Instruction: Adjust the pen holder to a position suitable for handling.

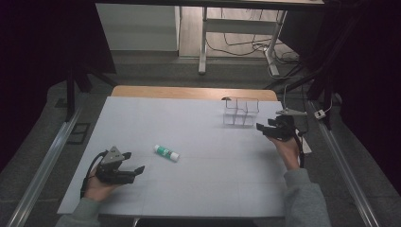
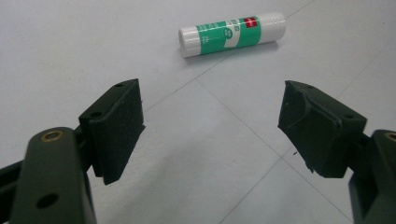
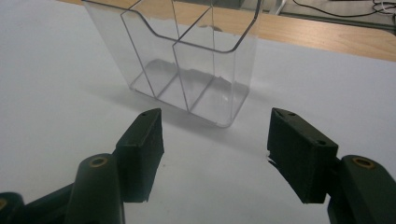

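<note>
The right tool (image 3: 215,154) has its two black jaws spread wide, rising from five and seven o'clock with nothing between them. Toward twelve o'clock a clear plastic organizer (image 3: 187,70) with inner dividers stands upright on the white counter (image 3: 56,93), apart from the jaws. A wooden edge (image 3: 327,37) runs across at one o'clock.

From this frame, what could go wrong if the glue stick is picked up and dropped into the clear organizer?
The glue stick lies on its side, so it may roll as the left hand-held gripper closes. The clear organizer looks light and stands unheld near the mat's far edge; the open right hand-held gripper could nudge or tip it.
</note>
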Demonstrator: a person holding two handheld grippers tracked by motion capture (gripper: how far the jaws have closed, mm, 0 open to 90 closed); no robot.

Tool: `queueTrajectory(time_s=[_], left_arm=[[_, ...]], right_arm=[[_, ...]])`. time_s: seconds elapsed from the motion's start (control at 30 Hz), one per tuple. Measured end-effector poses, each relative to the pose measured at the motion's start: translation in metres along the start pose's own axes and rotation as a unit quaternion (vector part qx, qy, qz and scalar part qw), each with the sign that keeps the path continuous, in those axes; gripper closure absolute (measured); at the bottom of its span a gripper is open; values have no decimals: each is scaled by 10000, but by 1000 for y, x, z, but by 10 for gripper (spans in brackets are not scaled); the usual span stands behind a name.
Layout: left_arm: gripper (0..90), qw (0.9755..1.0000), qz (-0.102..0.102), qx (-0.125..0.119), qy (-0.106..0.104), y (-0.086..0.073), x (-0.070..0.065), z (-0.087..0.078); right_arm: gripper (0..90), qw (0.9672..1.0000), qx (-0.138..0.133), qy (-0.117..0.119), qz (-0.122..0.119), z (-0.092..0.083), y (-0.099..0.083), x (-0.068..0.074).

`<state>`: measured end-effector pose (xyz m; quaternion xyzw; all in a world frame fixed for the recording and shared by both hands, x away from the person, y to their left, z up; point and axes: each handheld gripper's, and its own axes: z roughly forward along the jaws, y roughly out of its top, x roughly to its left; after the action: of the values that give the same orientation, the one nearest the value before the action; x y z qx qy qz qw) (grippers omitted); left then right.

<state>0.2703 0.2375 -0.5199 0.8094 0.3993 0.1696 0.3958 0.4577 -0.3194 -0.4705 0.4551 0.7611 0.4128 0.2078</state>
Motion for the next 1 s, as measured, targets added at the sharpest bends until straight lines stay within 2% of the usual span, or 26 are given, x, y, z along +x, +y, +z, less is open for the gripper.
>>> queueTrajectory(time_s=[0.2, 0.4, 0.53, 0.67, 0.83, 0.9, 1.0], left_arm=[[222, 10000, 0, 9, -12, 0, 0, 1], [223, 10000, 6, 18, -17, 0, 0, 1], [223, 10000, 13, 33, -14, 0, 0, 1], [236, 10000, 16, 24, -39, 0, 0, 1], [239, 10000, 24, 31, -25, 0, 0, 1], [237, 10000, 28, 38, -20, 0, 1, 1], [237, 10000, 39, 58, -22, -1, 1, 2]], right_arm=[[383, 10000, 44, -38, 10, 5, 6, -1], [449, 9999, 107, -53, 45, 8, 7, -4], [548, 9996, 192, -202, 50, 9, 8, -7], [691, 9990, 236, -373, 34, 11, 8, -11], [844, 9987, 300, -413, 68, 16, 6, -17], [883, 9987, 348, -345, 133, 18, 6, -19], [889, 9987, 339, -347, 159, 22, 8, -21]])
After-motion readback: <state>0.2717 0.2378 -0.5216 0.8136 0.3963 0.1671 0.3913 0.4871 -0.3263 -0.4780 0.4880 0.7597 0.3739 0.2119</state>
